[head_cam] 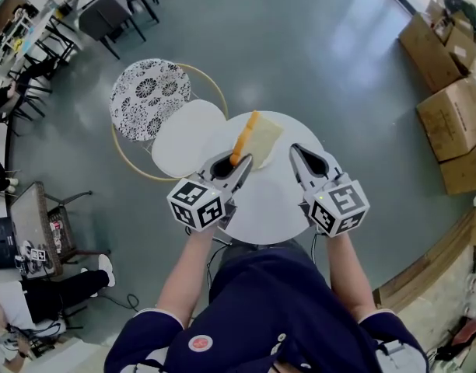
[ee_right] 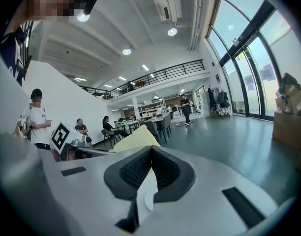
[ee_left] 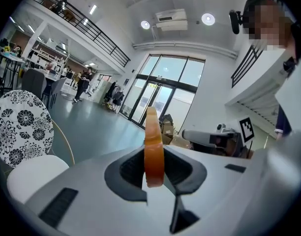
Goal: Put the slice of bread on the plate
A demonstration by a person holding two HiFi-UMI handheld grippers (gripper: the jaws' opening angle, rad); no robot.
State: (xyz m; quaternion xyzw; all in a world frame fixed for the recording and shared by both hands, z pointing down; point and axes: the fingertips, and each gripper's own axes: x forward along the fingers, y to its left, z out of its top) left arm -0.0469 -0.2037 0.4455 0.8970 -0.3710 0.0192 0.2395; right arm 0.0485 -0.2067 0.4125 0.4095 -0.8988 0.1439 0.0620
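My left gripper (head_cam: 239, 162) is shut on a slice of bread (head_cam: 256, 137), which stands on edge above the far part of the round white table (head_cam: 273, 208). In the left gripper view the bread (ee_left: 153, 149) shows crust-on, upright between the dark pads (ee_left: 128, 171). My right gripper (head_cam: 302, 157) hovers over the table to the bread's right, with its jaws together and nothing between them. The right gripper view shows its tips (ee_right: 151, 149) meeting, and the pale face of the bread (ee_right: 135, 139) just behind them at left. I cannot make out a plate on the white table top.
Left of the table stands a gold-framed chair with a black-and-white patterned round back (head_cam: 150, 99) and a white round seat (head_cam: 183, 140). Cardboard boxes (head_cam: 456, 115) are stacked at far right. People sit at tables (ee_right: 108, 127) in the distance.
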